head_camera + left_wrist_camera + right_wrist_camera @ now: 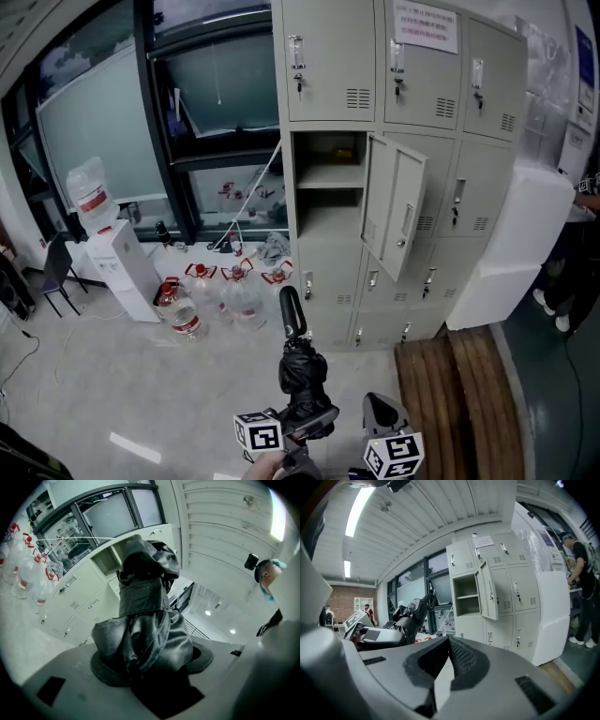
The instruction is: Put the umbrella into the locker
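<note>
A folded black umbrella (298,361) stands upright at the bottom middle of the head view, handle up. My left gripper (302,424) is shut on its lower folds; in the left gripper view the umbrella (145,620) fills the jaws. My right gripper (384,417) sits just to the right of it, holding nothing, its jaws closed to a narrow slit (443,665). The beige locker bank (403,169) stands ahead. One middle locker (328,192) has its door (394,211) swung open, showing a shelf and nothing else inside. The right gripper view also shows the umbrella (412,616) and the open locker (467,595).
Several water bottles (220,295) lie on the floor left of the lockers, next to a white water dispenser (117,253). A white box-like unit (516,244) leans right of the lockers. Wooden boards (459,394) lie on the floor at the right. A person (581,588) stands at the far right.
</note>
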`<move>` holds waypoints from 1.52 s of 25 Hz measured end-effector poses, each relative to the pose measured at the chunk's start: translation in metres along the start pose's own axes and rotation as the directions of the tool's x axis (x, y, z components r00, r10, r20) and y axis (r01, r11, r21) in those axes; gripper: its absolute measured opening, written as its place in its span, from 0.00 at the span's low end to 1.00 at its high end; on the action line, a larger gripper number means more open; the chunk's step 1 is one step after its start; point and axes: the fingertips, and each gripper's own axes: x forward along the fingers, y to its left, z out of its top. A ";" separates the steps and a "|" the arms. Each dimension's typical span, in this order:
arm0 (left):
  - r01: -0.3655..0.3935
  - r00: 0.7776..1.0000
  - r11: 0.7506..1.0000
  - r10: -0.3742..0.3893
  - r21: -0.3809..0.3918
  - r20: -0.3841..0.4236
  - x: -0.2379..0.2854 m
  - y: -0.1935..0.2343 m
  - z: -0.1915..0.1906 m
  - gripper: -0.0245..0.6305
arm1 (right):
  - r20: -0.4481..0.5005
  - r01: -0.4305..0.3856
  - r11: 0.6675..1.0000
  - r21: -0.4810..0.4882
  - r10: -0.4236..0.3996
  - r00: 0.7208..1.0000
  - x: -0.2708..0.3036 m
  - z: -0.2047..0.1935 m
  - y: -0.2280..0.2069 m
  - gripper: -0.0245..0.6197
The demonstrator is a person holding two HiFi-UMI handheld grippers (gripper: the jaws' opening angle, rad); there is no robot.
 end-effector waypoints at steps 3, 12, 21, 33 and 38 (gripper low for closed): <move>-0.007 1.000 1.000 0.007 -0.002 0.003 0.004 0.009 0.004 0.45 | -0.003 -0.005 1.000 -0.006 0.005 1.000 0.008 -0.003 -0.004 0.04; 0.000 1.000 1.000 0.000 0.005 -0.004 0.048 0.065 0.056 0.45 | 0.004 0.006 1.000 -0.001 -0.006 1.000 0.090 0.013 -0.043 0.04; 0.009 0.995 1.000 -0.010 -0.002 -0.096 0.107 0.167 0.155 0.45 | -0.053 0.045 0.999 -0.024 -0.046 0.998 0.238 0.044 -0.088 0.04; 0.060 0.972 0.998 -0.064 -0.026 -0.228 0.150 0.265 0.239 0.45 | -0.080 0.122 0.992 -0.010 -0.122 0.989 0.379 0.069 -0.121 0.04; 0.082 0.969 0.992 -0.101 -0.093 -0.226 0.167 0.276 0.250 0.45 | -0.078 0.155 0.988 -0.002 -0.155 0.985 0.392 0.073 -0.135 0.04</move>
